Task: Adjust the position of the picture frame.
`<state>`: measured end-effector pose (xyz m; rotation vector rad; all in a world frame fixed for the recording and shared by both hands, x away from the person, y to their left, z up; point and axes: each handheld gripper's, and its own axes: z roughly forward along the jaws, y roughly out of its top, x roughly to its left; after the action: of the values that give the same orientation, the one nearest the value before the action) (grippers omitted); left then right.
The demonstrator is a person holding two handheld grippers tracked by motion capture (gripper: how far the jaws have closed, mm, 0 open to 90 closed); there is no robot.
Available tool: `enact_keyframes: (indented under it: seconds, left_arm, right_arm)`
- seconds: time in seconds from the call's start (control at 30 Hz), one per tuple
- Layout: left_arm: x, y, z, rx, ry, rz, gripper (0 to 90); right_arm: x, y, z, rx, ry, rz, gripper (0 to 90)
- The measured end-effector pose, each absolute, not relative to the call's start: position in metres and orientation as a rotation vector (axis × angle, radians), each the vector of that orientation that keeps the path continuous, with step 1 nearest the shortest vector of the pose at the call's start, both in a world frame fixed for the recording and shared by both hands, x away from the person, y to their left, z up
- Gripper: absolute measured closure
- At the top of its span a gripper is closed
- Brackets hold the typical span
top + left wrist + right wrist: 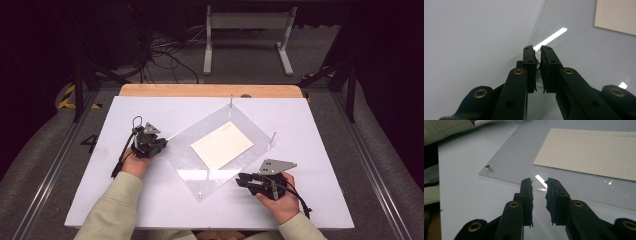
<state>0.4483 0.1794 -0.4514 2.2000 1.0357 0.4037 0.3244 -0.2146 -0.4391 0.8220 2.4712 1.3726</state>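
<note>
The left gripper point(537, 58) has its jaws nearly together at the edge of the clear sheet point(190, 157); whether they pinch it I cannot tell. The right gripper point(539, 187) holds its jaws slightly apart just short of the sheet's near edge. The sheet lies flat on the white tabletop point(310, 130) with a cream card point(221, 145) on it.

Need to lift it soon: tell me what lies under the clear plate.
Under the clear plate lies a cream card, seen through it, with the white table below. Small metal pins stand at its corners. The card's underside is hidden.
</note>
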Motion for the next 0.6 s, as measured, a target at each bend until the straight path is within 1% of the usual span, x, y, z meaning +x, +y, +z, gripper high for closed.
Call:
enact_keyframes:
  seconds: [0.07,0.17,0.27,0.43,0.6]
  left_arm:
    - [0.444,0.178,-0.450,2.227,1.003,0.392,82.8]
    - [0.429,0.176,-0.447,2.287,0.918,0.330,82.7]
    - [0.420,0.175,-0.446,2.314,0.875,0.267,82.7]
    - [0.405,0.168,-0.444,2.370,0.768,0.213,82.7]
    - [0.396,0.161,-0.444,2.391,0.722,0.207,82.6]
  right_arm:
    - [0.322,-0.216,-0.438,0.824,2.475,1.379,73.1]
    - [0.320,-0.217,-0.438,0.823,2.485,1.378,72.7]
    - [0.315,-0.216,-0.438,0.807,2.505,1.388,72.6]
    - [0.303,-0.206,-0.440,0.725,2.577,1.398,71.7]
    - [0.296,-0.193,-0.445,0.636,2.656,1.398,71.3]
